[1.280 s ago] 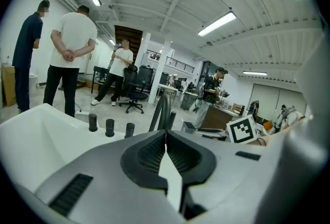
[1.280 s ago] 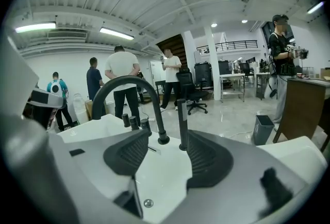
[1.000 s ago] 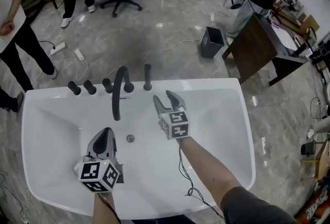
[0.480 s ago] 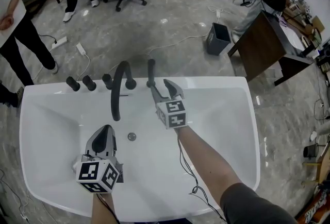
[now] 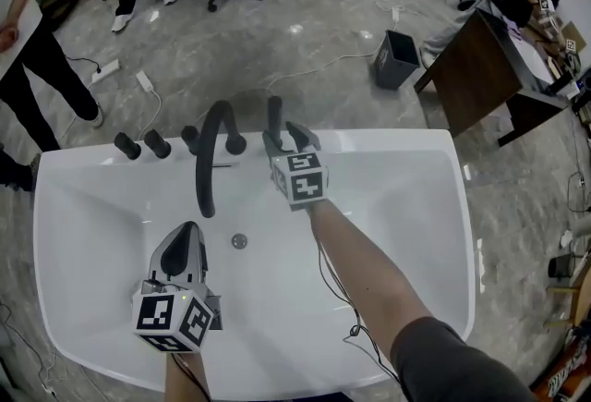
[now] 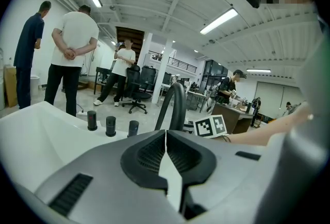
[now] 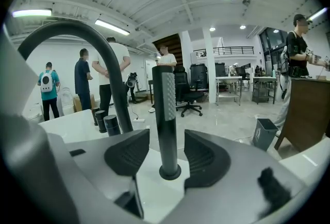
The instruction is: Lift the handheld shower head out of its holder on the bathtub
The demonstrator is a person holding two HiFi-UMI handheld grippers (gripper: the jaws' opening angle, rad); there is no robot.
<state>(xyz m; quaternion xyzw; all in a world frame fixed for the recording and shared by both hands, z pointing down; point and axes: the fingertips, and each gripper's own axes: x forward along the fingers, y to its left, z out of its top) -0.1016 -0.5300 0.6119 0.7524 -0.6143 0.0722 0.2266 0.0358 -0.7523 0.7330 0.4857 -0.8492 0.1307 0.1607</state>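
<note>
1. Head view: the right tongs sit at the far rim of the glossy white bathtub, jaws spread around the slim black cylindrical handheld shower head. It stands upright on that rim, just beside the black arched metal spout. The left tongs hang over the basin, well apart.
2. Left gripper view: the left tongs are clenched, ribbed pads meeting on nothing. Three short black knobs stand ahead on the rim.
3. Right gripper view: the right tongs are released. The shower head rises between the jaws with a gap on either side, its foot seated in the round black holder.
</note>
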